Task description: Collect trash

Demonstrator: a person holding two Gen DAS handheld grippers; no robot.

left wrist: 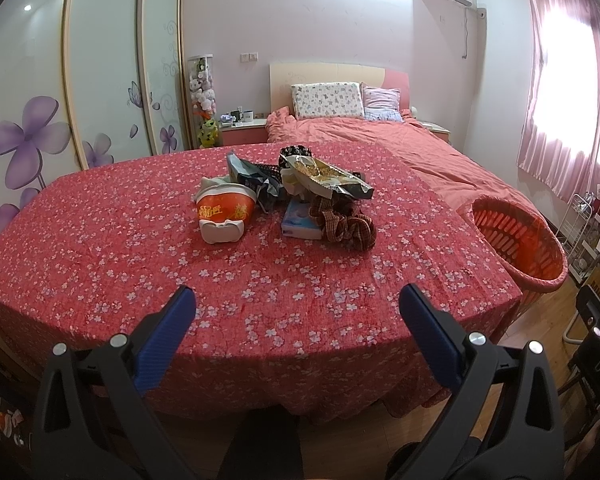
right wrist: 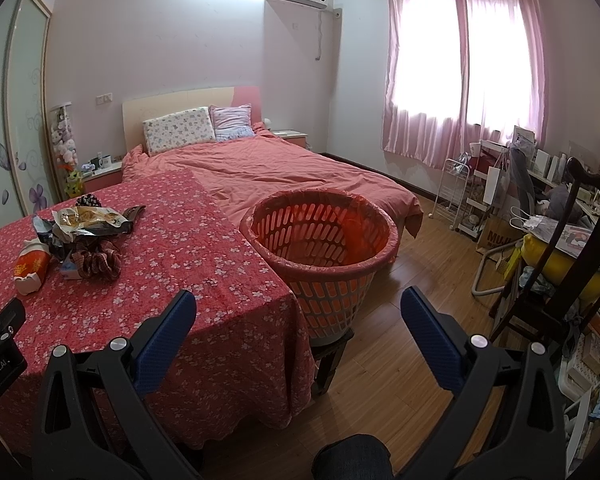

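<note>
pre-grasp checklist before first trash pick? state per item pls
1. Left tool open and holding nothing: ok.
2. Right tool open and holding nothing: ok.
3. Trash pile in reach view: red paper bowl, foil snack bag, tissue pack grouped mid-table: ok.
4. Orange basket beside the table edge, mouth open, lined with a red bag: ok.
5. Plaid scrunchie touches the tissue pack; may not be trash: cannot tell.
6. Path from the left tool to the pile over bare tablecloth: ok.

tissue pack (left wrist: 300, 222): part under scarf (left wrist: 346, 226) | bowl (left wrist: 225, 210) print: unreadable
</note>
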